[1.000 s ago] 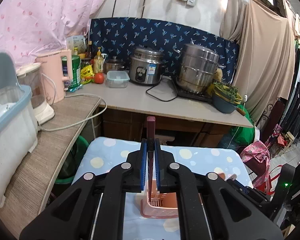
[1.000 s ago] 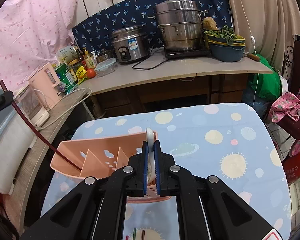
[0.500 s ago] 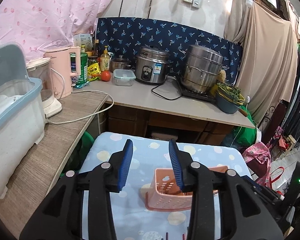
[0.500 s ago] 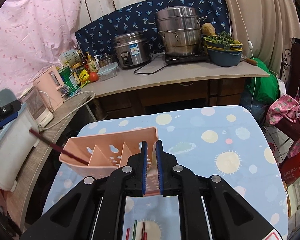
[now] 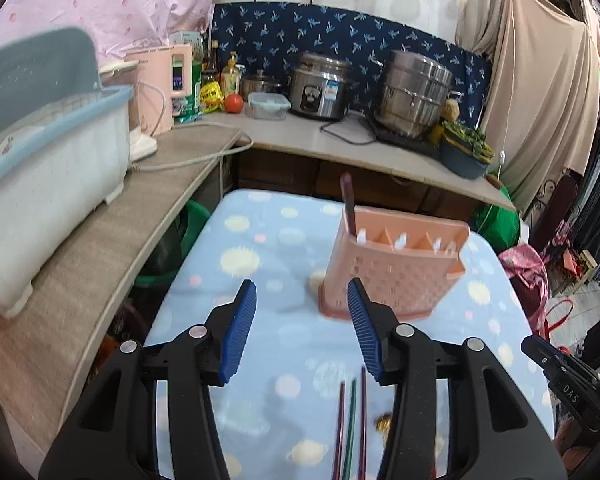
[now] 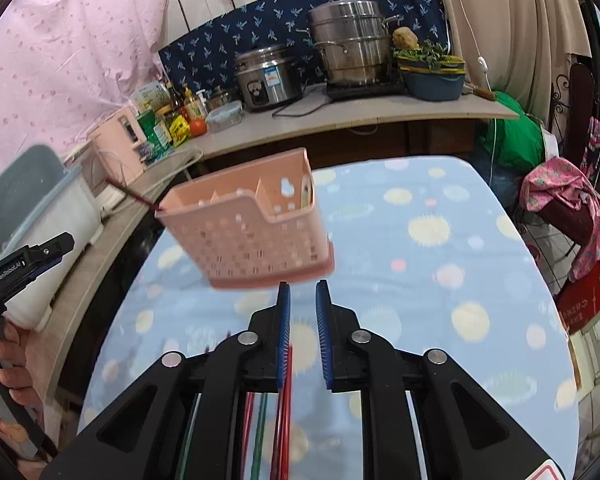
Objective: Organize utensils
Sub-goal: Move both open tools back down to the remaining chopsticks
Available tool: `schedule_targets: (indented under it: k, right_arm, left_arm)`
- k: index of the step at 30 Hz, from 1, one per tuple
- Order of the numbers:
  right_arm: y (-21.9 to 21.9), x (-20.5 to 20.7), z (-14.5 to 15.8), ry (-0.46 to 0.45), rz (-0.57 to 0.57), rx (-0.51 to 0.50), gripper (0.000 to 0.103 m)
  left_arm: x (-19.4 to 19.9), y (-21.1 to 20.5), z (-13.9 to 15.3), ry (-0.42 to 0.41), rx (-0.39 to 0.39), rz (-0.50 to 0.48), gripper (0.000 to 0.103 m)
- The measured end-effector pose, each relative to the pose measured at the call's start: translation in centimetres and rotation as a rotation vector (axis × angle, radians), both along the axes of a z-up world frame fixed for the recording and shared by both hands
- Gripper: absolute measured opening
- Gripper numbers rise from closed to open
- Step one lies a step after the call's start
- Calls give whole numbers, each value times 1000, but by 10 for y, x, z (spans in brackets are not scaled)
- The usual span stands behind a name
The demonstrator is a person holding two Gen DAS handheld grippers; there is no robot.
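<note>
A pink perforated utensil holder (image 5: 394, 264) stands on the blue spotted table; it also shows in the right wrist view (image 6: 252, 226). A dark red chopstick (image 5: 348, 208) stands in its left compartment and leans out to the left in the right wrist view (image 6: 130, 196). Several loose chopsticks (image 5: 352, 420), red and green, lie on the cloth near me, also under the right gripper (image 6: 276, 428). My left gripper (image 5: 302, 328) is open and empty, just short of the holder. My right gripper (image 6: 302, 334) is open by a narrow gap and empty, just short of the holder.
A white dish rack with a blue rim (image 5: 40, 168) sits on the wooden counter at left. The back counter holds a rice cooker (image 5: 320, 86), a steel steamer pot (image 5: 414, 98) and bottles. The table's (image 6: 480, 320) right edge drops to the floor.
My left gripper opened and let go of the dark red chopstick, which now stands in the holder. My right gripper released the holder's rim and opened slightly. Both grippers pulled back.
</note>
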State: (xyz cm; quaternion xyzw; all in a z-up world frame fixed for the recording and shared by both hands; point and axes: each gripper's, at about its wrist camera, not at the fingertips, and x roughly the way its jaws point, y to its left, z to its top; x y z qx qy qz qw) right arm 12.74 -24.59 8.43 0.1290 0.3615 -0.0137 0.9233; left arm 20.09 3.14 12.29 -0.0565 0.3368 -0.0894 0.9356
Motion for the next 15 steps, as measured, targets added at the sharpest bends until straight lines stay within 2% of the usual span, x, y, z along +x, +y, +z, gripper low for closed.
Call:
schedule_targets:
  k: [10, 15]
  right_arm:
    - [26, -77, -52, 123, 46, -35, 16]
    - [36, -101, -74, 172, 59, -30, 16]
  left_arm:
    - [-75, -1, -59, 85, 82, -46, 45]
    - [-100, -1, -83, 147, 88, -72, 45]
